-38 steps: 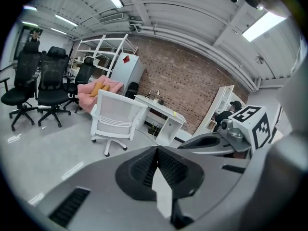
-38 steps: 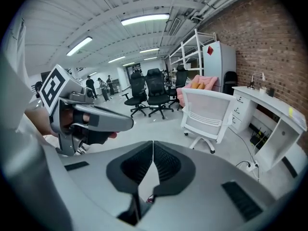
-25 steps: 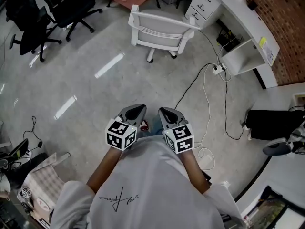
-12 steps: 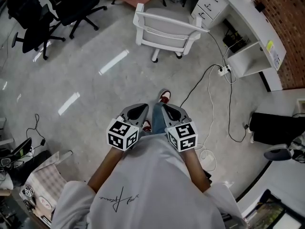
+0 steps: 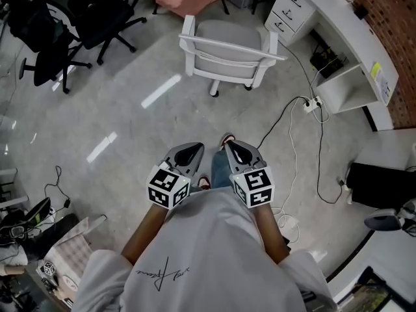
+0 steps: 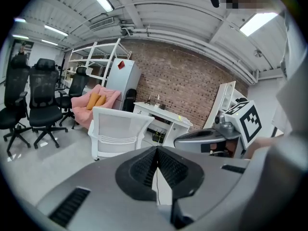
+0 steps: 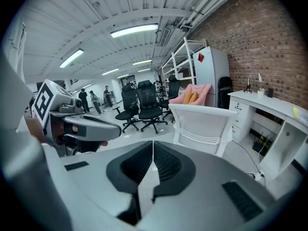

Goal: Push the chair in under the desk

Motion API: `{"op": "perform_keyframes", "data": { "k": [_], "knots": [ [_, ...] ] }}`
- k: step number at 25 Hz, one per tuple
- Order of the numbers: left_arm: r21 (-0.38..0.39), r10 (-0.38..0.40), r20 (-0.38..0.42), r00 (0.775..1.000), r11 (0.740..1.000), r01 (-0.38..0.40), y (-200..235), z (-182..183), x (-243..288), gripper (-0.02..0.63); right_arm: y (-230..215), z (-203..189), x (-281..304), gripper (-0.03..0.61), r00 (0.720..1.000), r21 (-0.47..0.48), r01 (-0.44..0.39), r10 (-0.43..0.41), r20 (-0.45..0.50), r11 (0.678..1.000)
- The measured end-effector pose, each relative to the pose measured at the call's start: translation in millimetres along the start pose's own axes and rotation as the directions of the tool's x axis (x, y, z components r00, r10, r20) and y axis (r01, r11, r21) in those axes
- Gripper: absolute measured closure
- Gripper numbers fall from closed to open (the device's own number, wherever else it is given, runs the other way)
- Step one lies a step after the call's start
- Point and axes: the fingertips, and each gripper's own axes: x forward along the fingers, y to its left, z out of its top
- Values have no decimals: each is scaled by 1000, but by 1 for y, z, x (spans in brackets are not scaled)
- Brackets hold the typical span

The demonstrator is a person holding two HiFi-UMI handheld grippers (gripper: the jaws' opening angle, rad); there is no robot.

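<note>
Head view: glossy grey floor (image 5: 117, 116), white chair (image 5: 229, 47), desk (image 5: 344, 28), brick wall (image 5: 393, 12).

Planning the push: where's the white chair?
Head view, top centre: the white chair stands on the floor, just left of the white desk.

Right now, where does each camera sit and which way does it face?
Head view: on the head, steeply down at white chair, desk; shirt, forearms, left gripper, right gripper show.
Left gripper view: behind its shut jaws, facing white chair; right gripper shows.
Right gripper view: likewise; left gripper shows.
All share white chair and desk.
</note>
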Motion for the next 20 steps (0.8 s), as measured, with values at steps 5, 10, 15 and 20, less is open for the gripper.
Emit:
{"op": "perform_keyframes", "data": {
  "k": [5, 10, 15, 20],
  "knots": [
    [78, 28, -15, 999, 997, -27, 18, 33, 42, 613, -49, 23, 21, 549, 1000, -16, 5, -4, 2, 1000],
    [111, 30, -26, 999, 993, -27, 33, 66, 86, 612, -96, 48, 40, 549, 1000, -41, 12, -12, 8, 999],
    [261, 96, -61, 994, 962, -77, 55, 91, 125, 612, -138, 64, 61, 549, 1000, -94, 18, -18, 1, 995],
    [400, 154, -100, 983, 911, -103, 69, 106, 161, 612, -174, 78, 77, 549, 1000, -131, 4, -4, -1, 991]
  ]
}}
